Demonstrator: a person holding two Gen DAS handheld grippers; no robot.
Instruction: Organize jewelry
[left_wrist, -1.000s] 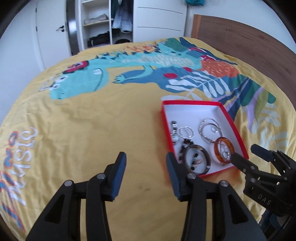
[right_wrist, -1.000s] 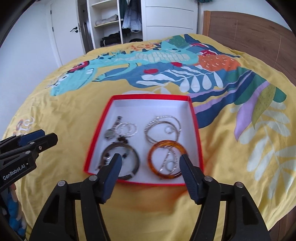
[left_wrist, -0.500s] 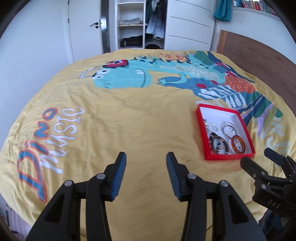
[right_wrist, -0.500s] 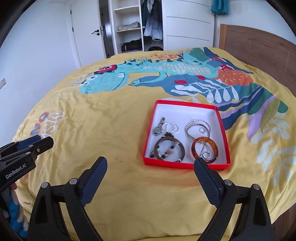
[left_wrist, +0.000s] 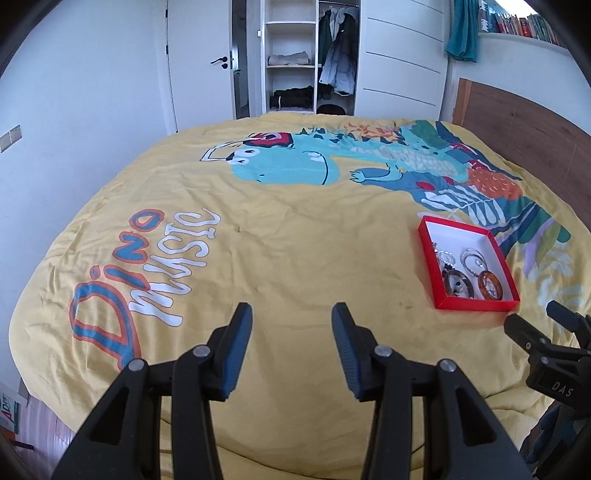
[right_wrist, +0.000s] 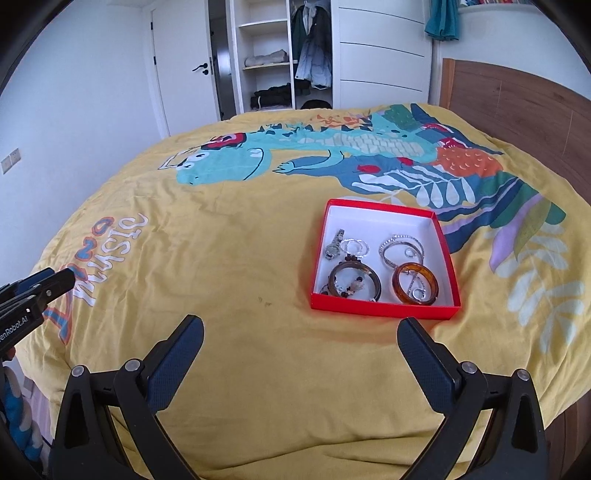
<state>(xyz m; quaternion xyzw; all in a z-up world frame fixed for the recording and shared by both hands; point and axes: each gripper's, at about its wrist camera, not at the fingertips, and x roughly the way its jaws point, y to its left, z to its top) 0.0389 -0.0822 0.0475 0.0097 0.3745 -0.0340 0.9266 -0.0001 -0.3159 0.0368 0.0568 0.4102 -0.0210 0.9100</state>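
A red box (right_wrist: 384, 208) with a white inside lies on the yellow dinosaur bedspread (right_wrist: 221, 240). It holds a dark brown bangle (right_wrist: 354, 281), an amber bangle (right_wrist: 414, 283), silver bracelets (right_wrist: 400, 247), thin rings (right_wrist: 355, 246) and a small watch (right_wrist: 334, 245). The box also shows at the right of the left wrist view (left_wrist: 476, 304). My right gripper (right_wrist: 300, 341) is open wide and empty, near the bed's front edge, short of the box. My left gripper (left_wrist: 291, 332) is open and empty, well left of the box.
A wooden headboard (right_wrist: 517, 107) runs along the right side of the bed. A white wardrobe with open shelves (right_wrist: 266, 59) and a door (right_wrist: 181, 70) stand behind. The bed's edge drops to the floor (left_wrist: 33, 424) on the left.
Both grippers have pulled back and up from the box, which now looks smaller and farther. My right gripper's jaws have spread wider.
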